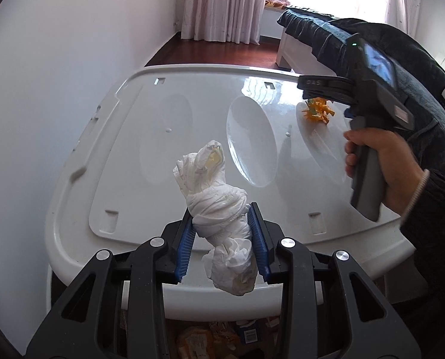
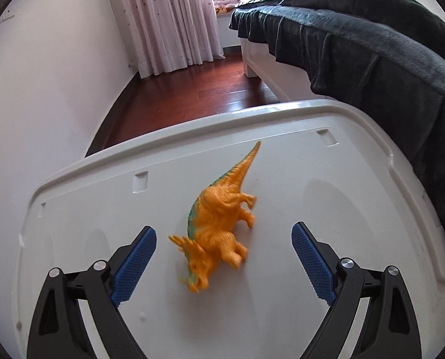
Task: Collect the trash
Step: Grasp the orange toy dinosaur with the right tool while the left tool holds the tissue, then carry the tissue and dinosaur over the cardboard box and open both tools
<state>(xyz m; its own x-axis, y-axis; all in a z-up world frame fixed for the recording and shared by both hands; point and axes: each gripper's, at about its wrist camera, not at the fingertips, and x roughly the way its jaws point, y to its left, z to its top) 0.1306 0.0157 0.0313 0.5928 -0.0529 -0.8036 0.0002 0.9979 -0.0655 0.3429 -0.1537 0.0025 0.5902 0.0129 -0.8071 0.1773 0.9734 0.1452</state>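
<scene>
One twisted wad of white tissue (image 1: 222, 218), stained yellowish near its top, is the trash in play, and it sits pinched between the blue pads (image 1: 186, 245) of the left gripper (image 1: 223, 239), which is clamped on its middle. The wad's upper end sticks out toward 12 o'clock over the white plastic lid (image 1: 126, 137), and its lower end dangles past the lid's near rim at 6 o'clock. Below that rim, at 6 o'clock, wrappers and packaging (image 1: 222, 338) show, blurred.

Over at 2 o'clock in the left wrist view, the right hand (image 1: 381, 161) grips its tool's handle. The right gripper (image 2: 223, 257) is spread wide, jaws apart, low over the lid with an orange toy dinosaur (image 2: 219, 224) lying on its side between the fingers, touching neither. Beyond, at 1 o'clock, a bed with a dark blanket (image 2: 357, 48); at 12, pale curtains (image 2: 165, 21) and dark wood floor (image 2: 192, 92).
</scene>
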